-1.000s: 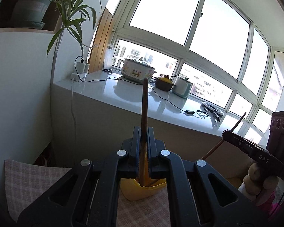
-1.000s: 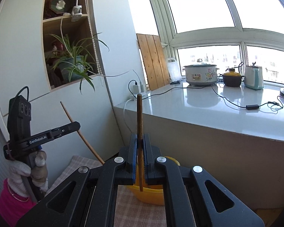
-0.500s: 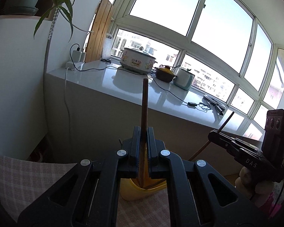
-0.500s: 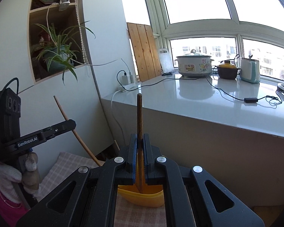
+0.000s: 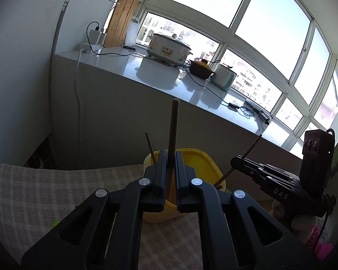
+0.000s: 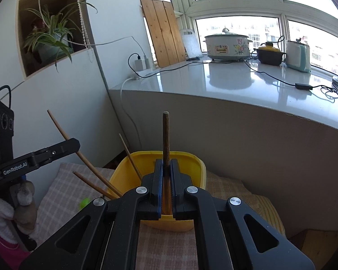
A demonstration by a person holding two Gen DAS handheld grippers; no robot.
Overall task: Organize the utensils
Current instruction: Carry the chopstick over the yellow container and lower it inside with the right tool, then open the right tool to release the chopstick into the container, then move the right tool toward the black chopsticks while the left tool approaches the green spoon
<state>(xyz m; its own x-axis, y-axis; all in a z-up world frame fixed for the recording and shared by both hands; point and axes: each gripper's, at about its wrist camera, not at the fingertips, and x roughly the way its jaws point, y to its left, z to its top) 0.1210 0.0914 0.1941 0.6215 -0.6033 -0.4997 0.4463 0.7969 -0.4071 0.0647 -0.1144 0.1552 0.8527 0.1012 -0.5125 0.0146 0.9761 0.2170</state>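
Now both grippers sit lower than a second ago, so the yellow container (image 6: 187, 159) that was half hidden under the jaws shows its whole rim. The left gripper (image 5: 169, 171) is clamped tight on a dark wooden chopstick (image 5: 174, 130) that stands upright between its jaws, its lower end hidden behind them in front of the container's mouth. The right gripper (image 6: 166, 177) grips a second brown chopstick (image 6: 165, 139) the same way, upright, with its lower end inside the container. In the right wrist view, the left gripper's stick slants down toward the container's left rim, and two more loose chopsticks (image 6: 129, 155) lean there. The container stands on a checked cloth (image 6: 56, 193) near its far edge, and a small green object (image 6: 84, 202) lies on the cloth to its left. A gloved hand (image 6: 9, 211) holds the left gripper's handle. Beyond, the white counter (image 6: 236, 85) has risen in both views; it carries a flowered cooker (image 6: 226, 46), a dark pot with a yellow lid (image 6: 270, 55) and a pale kettle (image 6: 297, 55) along the window edge.
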